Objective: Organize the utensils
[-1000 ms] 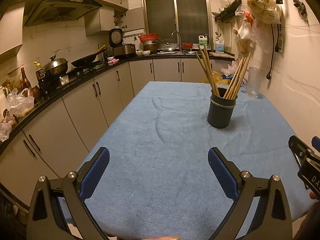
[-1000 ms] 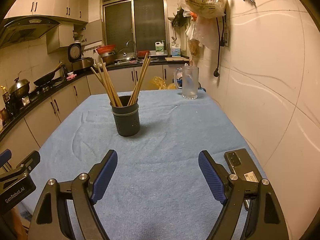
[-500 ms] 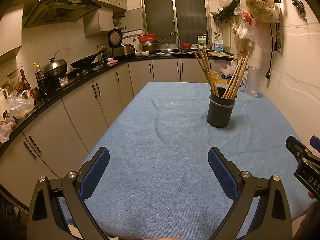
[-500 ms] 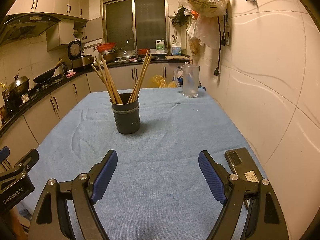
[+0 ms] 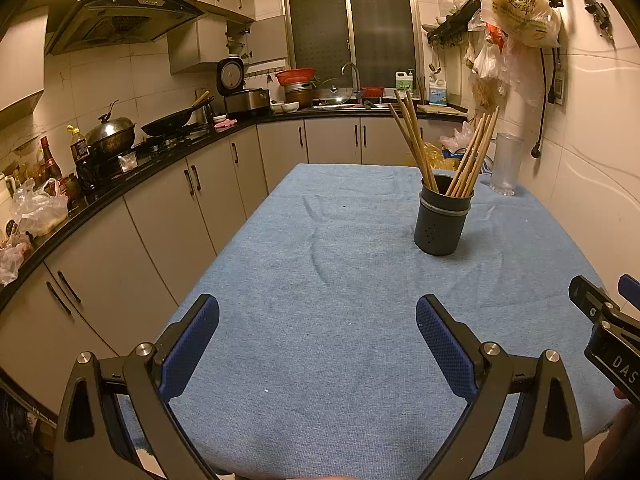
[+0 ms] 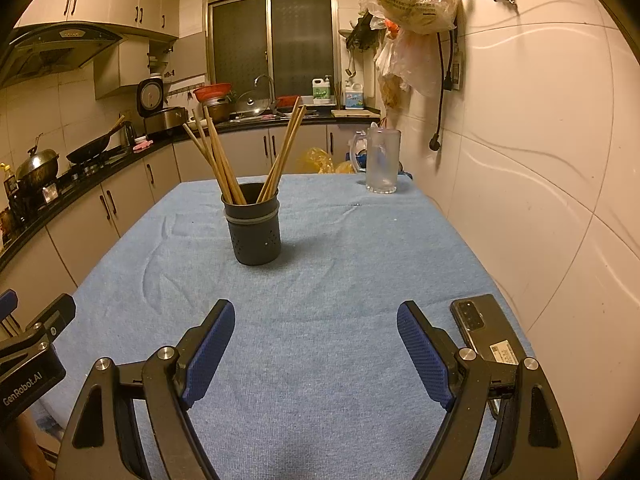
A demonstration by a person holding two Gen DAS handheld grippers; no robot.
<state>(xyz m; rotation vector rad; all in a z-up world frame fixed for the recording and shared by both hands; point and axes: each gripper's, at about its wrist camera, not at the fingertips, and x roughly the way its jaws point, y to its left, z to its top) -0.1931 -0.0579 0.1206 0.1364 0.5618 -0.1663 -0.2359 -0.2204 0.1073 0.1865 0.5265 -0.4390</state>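
Observation:
A dark round utensil holder [image 5: 441, 220] stands upright on the blue table cloth [image 5: 340, 280], with several wooden chopsticks [image 5: 416, 140] leaning out of it. It also shows in the right wrist view [image 6: 256, 230] with its chopsticks [image 6: 218, 160]. My left gripper [image 5: 318, 336] is open and empty, above the near end of the table, well short of the holder. My right gripper [image 6: 316, 340] is open and empty, also near the front edge. Each gripper shows at the edge of the other's view.
A frosted plastic jug [image 6: 382, 160] stands at the table's far right corner. A black phone [image 6: 486, 332] lies by the right edge near my right gripper. A tiled wall [image 6: 540, 160] runs along the right. Kitchen cabinets and a counter [image 5: 160, 200] run along the left.
Both views have shifted a little; the holder sits slightly farther and higher in frame. Both grippers stay open and empty.

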